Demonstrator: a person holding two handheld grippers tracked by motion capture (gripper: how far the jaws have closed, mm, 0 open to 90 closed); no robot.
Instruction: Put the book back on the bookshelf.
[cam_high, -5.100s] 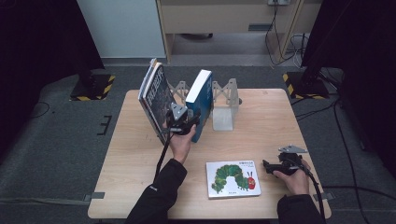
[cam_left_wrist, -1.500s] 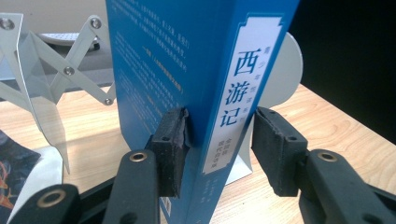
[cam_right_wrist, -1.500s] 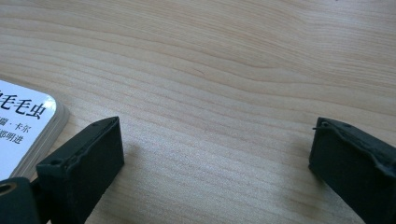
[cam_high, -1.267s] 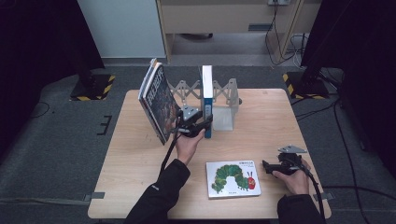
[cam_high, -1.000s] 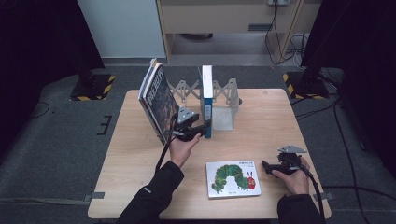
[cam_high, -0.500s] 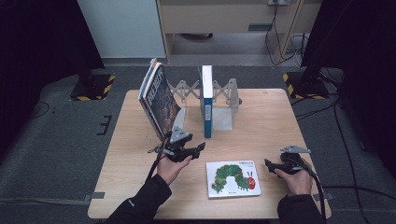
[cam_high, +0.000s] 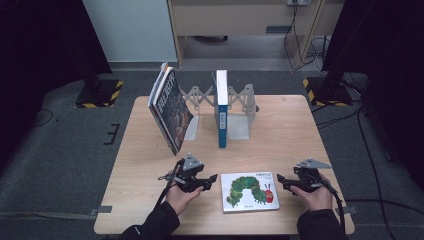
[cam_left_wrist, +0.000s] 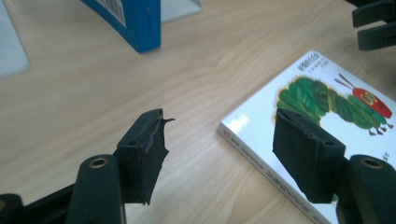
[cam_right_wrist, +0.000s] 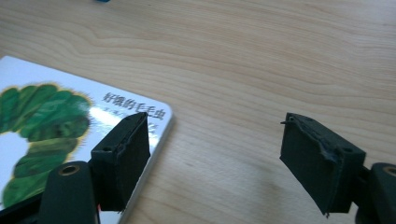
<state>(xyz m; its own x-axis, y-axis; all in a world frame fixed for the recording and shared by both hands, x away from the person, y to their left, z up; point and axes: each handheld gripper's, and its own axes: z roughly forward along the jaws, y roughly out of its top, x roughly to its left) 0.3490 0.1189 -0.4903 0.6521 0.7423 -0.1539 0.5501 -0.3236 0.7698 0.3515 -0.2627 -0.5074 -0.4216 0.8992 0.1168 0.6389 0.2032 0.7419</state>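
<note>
Caterpillar book (cam_high: 250, 191): I see it lying flat, cover up, near the front edge of the table (cam_high: 300, 130), between my two grippers.
Left gripper (cam_high: 212, 180): I have it low over the table just left of the caterpillar book, jaws pointing toward it. They stand apart with nothing pressed between them. In the left gripper view (cam_left_wrist: 219, 149) the book's near corner lies in the gap, below the pads. These jaws have just been opening.
Right gripper (cam_high: 281, 180): I hold it just right of the caterpillar book, jaws gaping and gripping nothing. In the right gripper view (cam_right_wrist: 215, 158) one pad hangs over the book's edge; bare wood fills the gap. These jaws have just been closing.
Blue book (cam_high: 221, 107): upright in the grey rack (cam_high: 245, 107) at the far side, well apart from both grippers.
Dark book (cam_high: 171, 110): leaning at the rack's left end.
</note>
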